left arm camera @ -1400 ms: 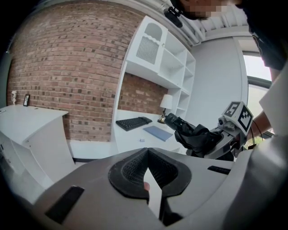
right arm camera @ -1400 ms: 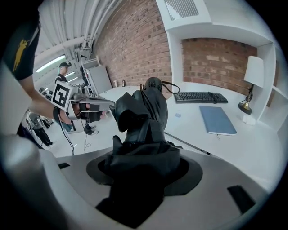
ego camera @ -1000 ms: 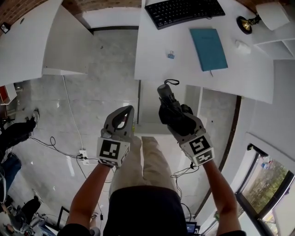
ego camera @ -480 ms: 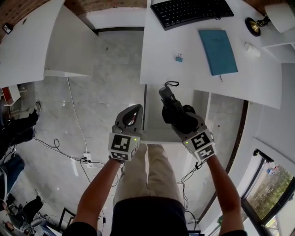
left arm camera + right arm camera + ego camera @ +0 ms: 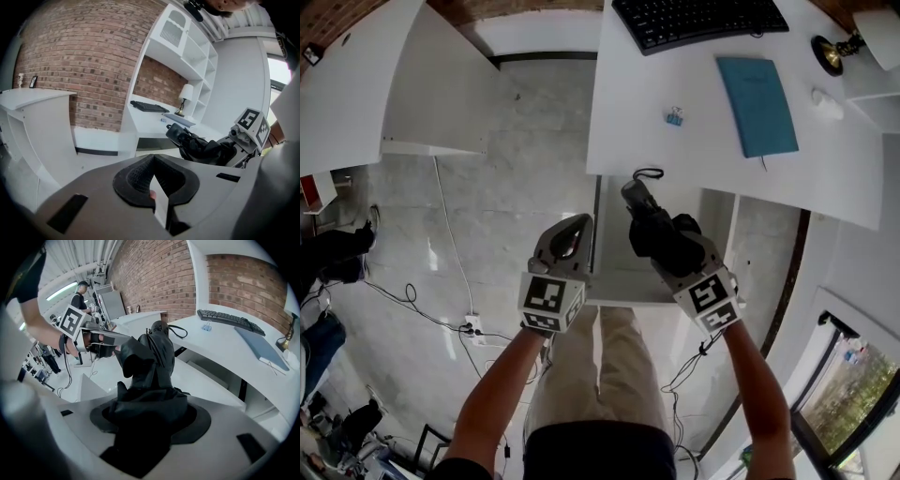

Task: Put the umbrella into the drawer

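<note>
Jutting forward from the clamped right gripper point(image 5: 150, 411), the black umbrella point(image 5: 153, 350); left gripper point(image 5: 578, 223) closed, empty.

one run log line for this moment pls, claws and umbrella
right claw: shut on umbrella | left claw: shut | drawer: open, umbrella over it, not in yet
</note>
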Demonstrator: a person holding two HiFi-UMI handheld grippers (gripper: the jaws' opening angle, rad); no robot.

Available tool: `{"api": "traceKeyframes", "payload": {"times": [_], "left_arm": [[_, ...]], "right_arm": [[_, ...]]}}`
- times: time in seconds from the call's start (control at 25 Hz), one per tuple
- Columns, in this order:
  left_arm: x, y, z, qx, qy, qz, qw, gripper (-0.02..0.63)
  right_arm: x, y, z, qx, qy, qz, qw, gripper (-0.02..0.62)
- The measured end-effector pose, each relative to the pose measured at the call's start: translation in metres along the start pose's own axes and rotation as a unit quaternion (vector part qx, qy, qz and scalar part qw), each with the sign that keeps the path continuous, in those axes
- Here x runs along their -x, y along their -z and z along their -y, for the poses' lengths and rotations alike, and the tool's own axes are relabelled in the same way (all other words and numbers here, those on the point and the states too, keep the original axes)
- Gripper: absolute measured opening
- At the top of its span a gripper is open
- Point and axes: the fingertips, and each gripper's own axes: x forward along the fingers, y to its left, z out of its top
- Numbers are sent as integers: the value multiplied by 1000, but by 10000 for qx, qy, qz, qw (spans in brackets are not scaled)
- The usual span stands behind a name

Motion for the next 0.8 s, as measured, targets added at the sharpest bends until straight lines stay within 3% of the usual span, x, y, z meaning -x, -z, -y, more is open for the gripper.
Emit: {"api": "traceKeyframes", "payload": {"times": [0.64,0.8], "left_arm": [[-25,30,1,-1,105,-54,9999,18],[-26,35,1,39,104,-101,9999,18]], "right_arm": [[-32,13,9,450,19,-69,9990,253],[-42,21,9,343,-9,-176,9993,253]]}}
